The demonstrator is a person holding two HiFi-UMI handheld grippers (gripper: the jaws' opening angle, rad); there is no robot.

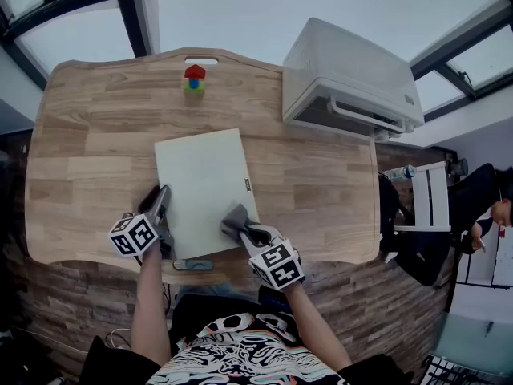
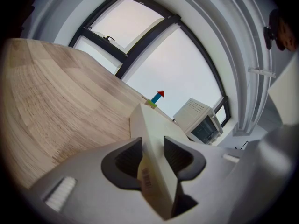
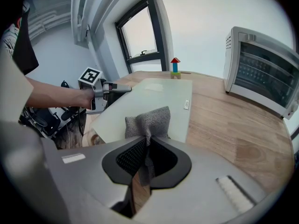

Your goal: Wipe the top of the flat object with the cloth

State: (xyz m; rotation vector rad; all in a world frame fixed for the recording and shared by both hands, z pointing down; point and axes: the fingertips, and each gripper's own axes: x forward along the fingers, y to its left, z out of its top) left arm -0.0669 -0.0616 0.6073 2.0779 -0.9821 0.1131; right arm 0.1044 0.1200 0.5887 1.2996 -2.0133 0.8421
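Observation:
A flat pale-green board (image 1: 204,187) lies on the wooden table (image 1: 88,159). My left gripper (image 1: 163,207) is shut on the board's left edge, and the board's thin edge (image 2: 152,167) runs between its jaws. My right gripper (image 1: 244,233) is shut on a grey cloth (image 1: 236,220), which rests on the board's near right corner. In the right gripper view the cloth (image 3: 148,122) bunches up in front of the jaws on the board (image 3: 149,101), with the left gripper (image 3: 125,88) at the board's far edge.
A white toaster oven (image 1: 349,79) stands at the table's back right. A small stack of coloured blocks (image 1: 194,79) sits at the back centre. A white chair (image 1: 429,199) and a seated person (image 1: 481,207) are off the table's right side.

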